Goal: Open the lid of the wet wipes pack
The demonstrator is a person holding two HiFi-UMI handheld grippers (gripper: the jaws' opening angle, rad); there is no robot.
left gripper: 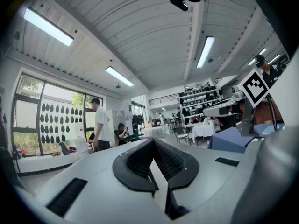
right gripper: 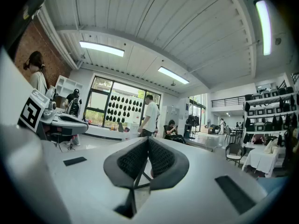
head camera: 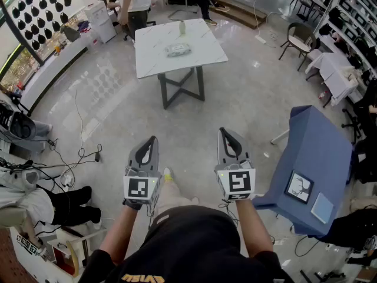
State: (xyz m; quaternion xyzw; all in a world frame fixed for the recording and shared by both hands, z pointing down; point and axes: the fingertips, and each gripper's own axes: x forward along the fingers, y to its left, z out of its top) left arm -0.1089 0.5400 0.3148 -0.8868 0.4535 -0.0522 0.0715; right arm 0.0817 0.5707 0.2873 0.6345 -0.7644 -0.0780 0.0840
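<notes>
The wet wipes pack (head camera: 177,50) lies flat near the middle of a white marble table (head camera: 156,56) far ahead in the head view, lid down. I hold both grippers level at waist height, well short of the table. My left gripper (head camera: 152,141) is shut with nothing in it, and my right gripper (head camera: 224,132) is shut and empty too. In the left gripper view the black pads (left gripper: 140,164) meet with nothing between them. In the right gripper view the pads (right gripper: 161,160) also touch. The pack does not show in either gripper view.
A pale bottle (head camera: 182,28) stands at the table's far edge. A blue draped table (head camera: 318,158) is close on my right. Cables (head camera: 76,152) and gear lie on the floor at left. People (head camera: 137,2) stand and sit beyond the table; chairs (head camera: 297,39) at far right.
</notes>
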